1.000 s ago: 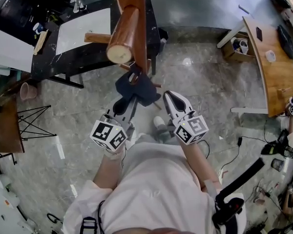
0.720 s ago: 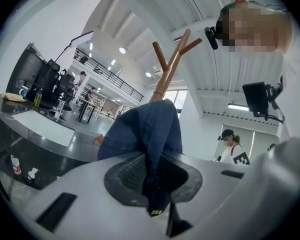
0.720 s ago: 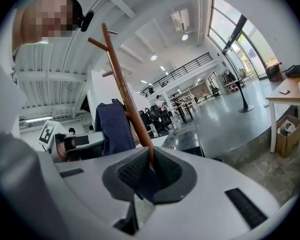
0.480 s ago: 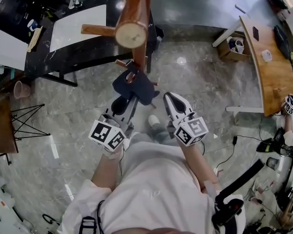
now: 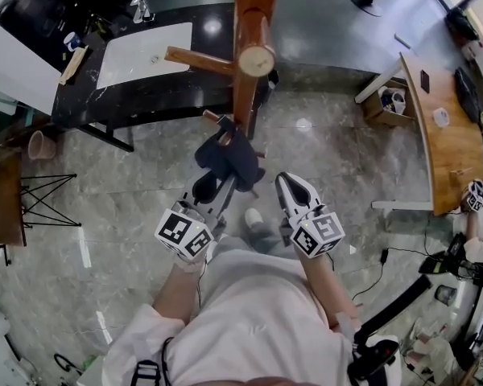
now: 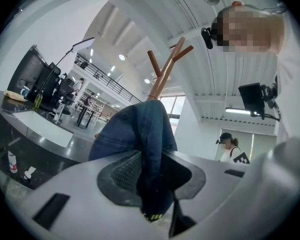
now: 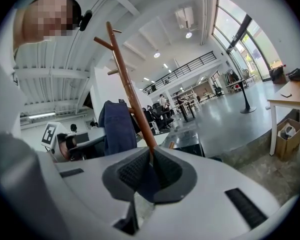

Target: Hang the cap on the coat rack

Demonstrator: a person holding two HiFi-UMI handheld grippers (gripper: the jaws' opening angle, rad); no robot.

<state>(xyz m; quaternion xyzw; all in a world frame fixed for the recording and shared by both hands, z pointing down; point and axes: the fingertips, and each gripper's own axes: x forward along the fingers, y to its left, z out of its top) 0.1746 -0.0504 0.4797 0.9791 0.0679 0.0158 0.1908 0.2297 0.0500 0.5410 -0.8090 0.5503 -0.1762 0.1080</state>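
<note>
The dark blue denim cap [image 5: 230,158] hangs on a lower peg of the brown wooden coat rack [image 5: 246,87], at frame centre. The left hand-held gripper [image 6: 152,156] has just been opening its jaws, released, with the cap's cloth between them. The right hand-held gripper [image 7: 150,152] is clenched and empty.

The coat rack [image 5: 245,95] stands in the middle, straight ahead of the person. The cap [image 5: 229,158] hangs on a low peg on its near side. Behind it to the left stands a tabletop [image 5: 149,96] with a flat sheet [image 5: 145,45] lying on it. Far right stands another tabletop [image 5: 455,135], with a box [image 5: 389,83] on the floor by its far end
</note>
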